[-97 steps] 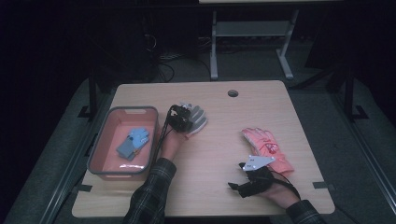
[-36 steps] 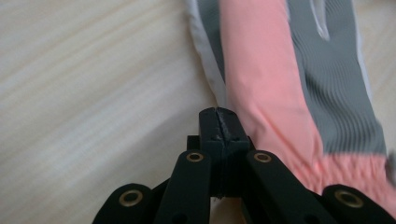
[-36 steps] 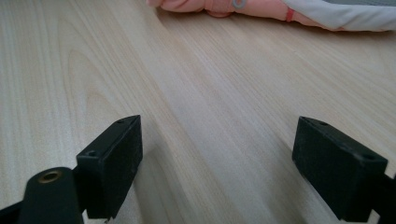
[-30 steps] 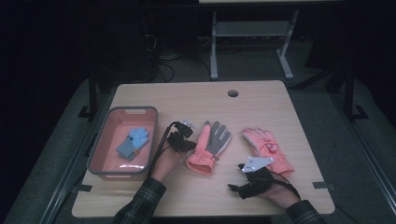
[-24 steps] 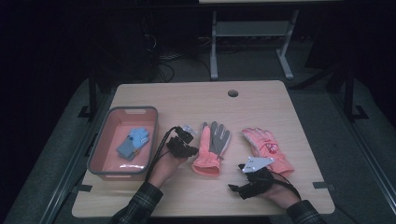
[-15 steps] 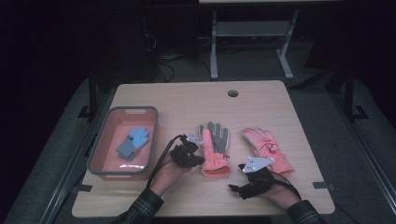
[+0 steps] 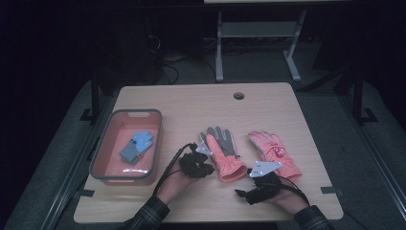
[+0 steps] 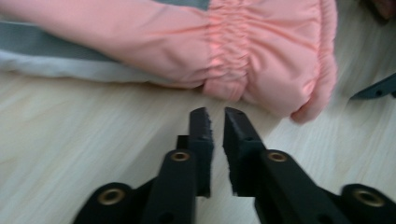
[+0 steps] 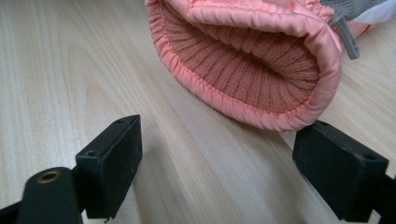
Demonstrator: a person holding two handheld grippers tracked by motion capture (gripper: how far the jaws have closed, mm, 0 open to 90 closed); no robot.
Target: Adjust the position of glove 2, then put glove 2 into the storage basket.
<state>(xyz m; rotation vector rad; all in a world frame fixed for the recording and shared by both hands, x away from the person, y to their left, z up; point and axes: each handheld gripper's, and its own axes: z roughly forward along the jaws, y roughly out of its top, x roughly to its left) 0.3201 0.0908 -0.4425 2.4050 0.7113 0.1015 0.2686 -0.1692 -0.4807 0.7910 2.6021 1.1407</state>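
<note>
Pale wooden bench (image 7: pixel 191 103) carrying a pink bin (image 7: pixel 98 165), a grey-palmed pink glove (image 7: pixel 224 155) and a second pink glove (image 7: pixel 274 152).

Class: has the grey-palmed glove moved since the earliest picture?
Yes. The grey-palmed glove moved right, away from the bin, and now lies beside the pink glove.

a light wooden table (image 7: pixel 182 103) fills the middle of the high view. at its left side sits a pink plastic bin with a grey rim (image 7: pixel 107 155), and a small blue knit glove (image 7: pixel 136 146) lies inside it. right of the bin, at the frame's centre, a pink and grey padded glove (image 7: pixel 221 151) lies flat on the table, fingers toward the top. a second pink padded glove (image 7: pixel 274 152) lies just right of it, apart. the left gripper (image 7: pixel 203 168) sits between bin and centre glove, beside its cuff; the right gripper (image 7: pixel 242 194) lies below both gloves.
</note>
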